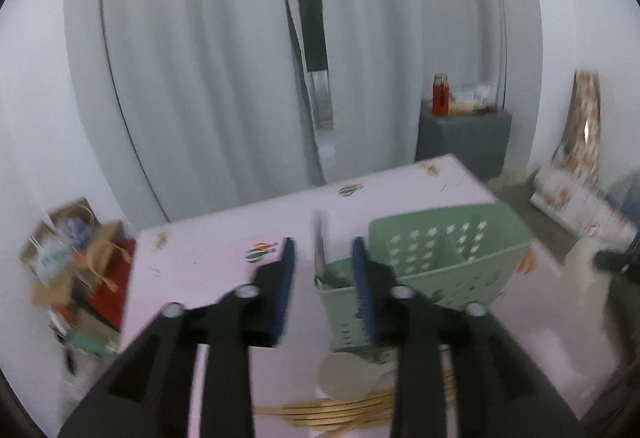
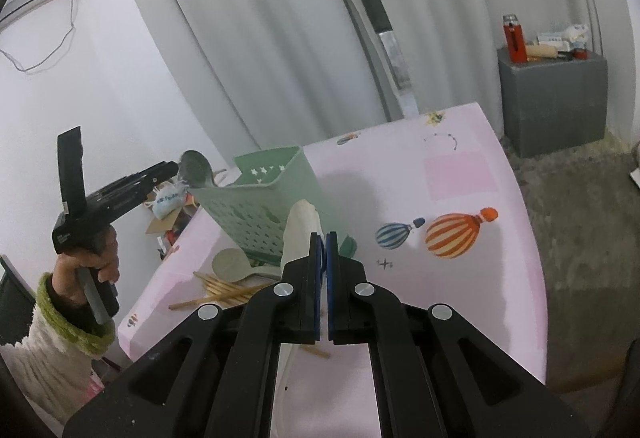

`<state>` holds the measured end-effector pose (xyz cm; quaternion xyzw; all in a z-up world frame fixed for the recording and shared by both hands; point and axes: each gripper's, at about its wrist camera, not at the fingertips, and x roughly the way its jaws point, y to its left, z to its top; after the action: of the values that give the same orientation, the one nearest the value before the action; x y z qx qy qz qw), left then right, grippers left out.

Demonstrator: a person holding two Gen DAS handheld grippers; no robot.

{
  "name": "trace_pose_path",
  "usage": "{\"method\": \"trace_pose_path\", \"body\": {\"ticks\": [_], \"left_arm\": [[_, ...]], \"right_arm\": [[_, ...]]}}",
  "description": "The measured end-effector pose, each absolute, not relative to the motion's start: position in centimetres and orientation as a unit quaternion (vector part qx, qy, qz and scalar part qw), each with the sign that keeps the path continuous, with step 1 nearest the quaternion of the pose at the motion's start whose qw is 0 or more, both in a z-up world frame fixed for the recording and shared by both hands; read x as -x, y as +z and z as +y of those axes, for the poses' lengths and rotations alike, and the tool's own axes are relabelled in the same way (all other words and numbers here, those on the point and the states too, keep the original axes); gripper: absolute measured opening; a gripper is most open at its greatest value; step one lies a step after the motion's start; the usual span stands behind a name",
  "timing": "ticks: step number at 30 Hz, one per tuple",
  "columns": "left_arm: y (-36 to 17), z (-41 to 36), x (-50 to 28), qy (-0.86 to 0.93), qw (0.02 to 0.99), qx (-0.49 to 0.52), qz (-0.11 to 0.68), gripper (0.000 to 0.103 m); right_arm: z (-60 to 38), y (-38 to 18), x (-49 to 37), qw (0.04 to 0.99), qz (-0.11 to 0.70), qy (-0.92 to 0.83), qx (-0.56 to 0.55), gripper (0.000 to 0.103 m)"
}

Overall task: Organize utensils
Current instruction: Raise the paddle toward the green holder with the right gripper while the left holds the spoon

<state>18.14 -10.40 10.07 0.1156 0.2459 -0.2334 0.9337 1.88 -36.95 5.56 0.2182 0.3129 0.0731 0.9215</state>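
Left gripper (image 1: pixel 324 258) agape, empty; right gripper (image 2: pixel 323 238) pinches pale, perhaps plastic, spoon (image 2: pixel 301 234); perforated green caddy (image 1: pixel 440 258).

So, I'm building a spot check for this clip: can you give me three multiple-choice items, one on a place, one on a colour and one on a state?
1. Where is the grey metal spoon?
A. flat on the table
B. standing in the perforated plastic basket
C. on the grey box

2. What colour is the basket?
A. green
B. blue
C. orange

3. How is the left claw?
A. shut on chopsticks
B. out of view
C. open

Key:
1 B, its bowl rises above the basket's rim.
2 A, its star-punched walls are pale green.
3 C, the two blue pads stand well apart around the spoon.
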Motion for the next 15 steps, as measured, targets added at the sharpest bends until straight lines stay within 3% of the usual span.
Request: {"method": "trace_pose_path", "body": {"ticks": [8, 15], "left_arm": [[9.5, -6.5, -16.4, -0.240, 0.938, -0.001, 0.249, 0.069], [7.0, -3.6, -13.3, -0.218, 0.938, 0.060, 0.264, 0.089]], "right_arm": [[-36.2, 9.5, -2.7, 0.944, 0.260, 0.073, -0.189, 0.001], [-34.6, 14.7, -5.2, 0.975, 0.166, 0.066, -0.136, 0.001]]}}
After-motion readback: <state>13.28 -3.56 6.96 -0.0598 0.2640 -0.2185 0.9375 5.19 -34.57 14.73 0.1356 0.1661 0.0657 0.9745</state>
